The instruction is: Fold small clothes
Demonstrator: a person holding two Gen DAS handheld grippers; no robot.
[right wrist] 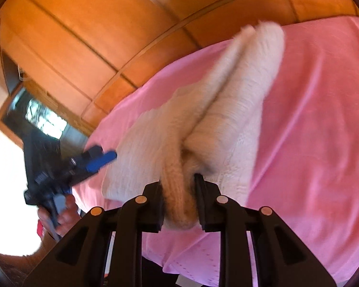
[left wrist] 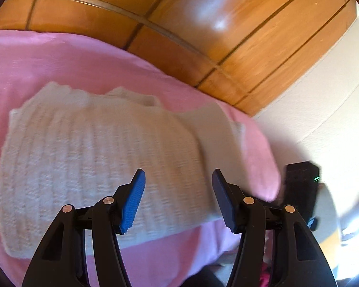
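Glossy orange wood panelling (left wrist: 203, 35) backs a pink sheet (left wrist: 59, 59) spread over the bed. On that sheet lies a cream knitted garment (left wrist: 95, 148). The right gripper (right wrist: 178, 189) is clamped on a bunched fold of the knit (right wrist: 227, 110), which rises from the sheet toward the panelling. The left gripper (left wrist: 178, 186) hangs with fingers spread and nothing between them, above the garment's near edge; from the right wrist camera it (right wrist: 100, 160) sits just left of the knit, held in a hand (right wrist: 62, 217).
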